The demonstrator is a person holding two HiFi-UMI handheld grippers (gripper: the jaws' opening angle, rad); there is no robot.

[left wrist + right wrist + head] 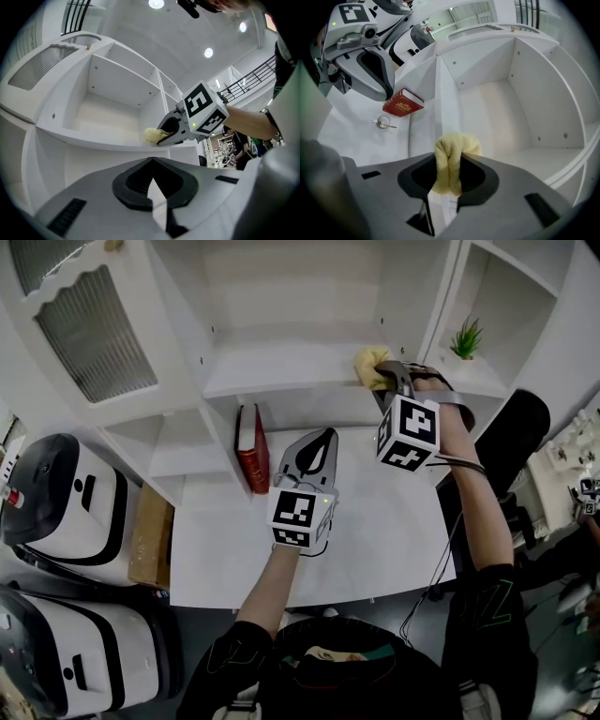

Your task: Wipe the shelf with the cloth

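Observation:
A yellow cloth (pixel 368 365) lies bunched on the white shelf (pixel 281 367) at its right end. My right gripper (pixel 386 373) is shut on it. In the right gripper view the cloth (pixel 450 161) stands folded between the jaws, with the shelf floor (pixel 497 122) beyond it. My left gripper (pixel 323 437) hangs lower, over the white table (pixel 375 540), shut with nothing in it. In the left gripper view its closed tips (pixel 152 161) point up at the shelf (pixel 103 122), where the right gripper (pixel 168 136) presses the cloth (pixel 152 135) near the front edge.
A red book (pixel 251 446) stands against the shelf's lower divider; it is the red book (pixel 403 103) in the right gripper view too, with a small ring-shaped thing (pixel 383 123) near it. A potted plant (pixel 466 338) sits in the right compartment. White appliances (pixel 66 493) and a cardboard box (pixel 150 535) are on the left.

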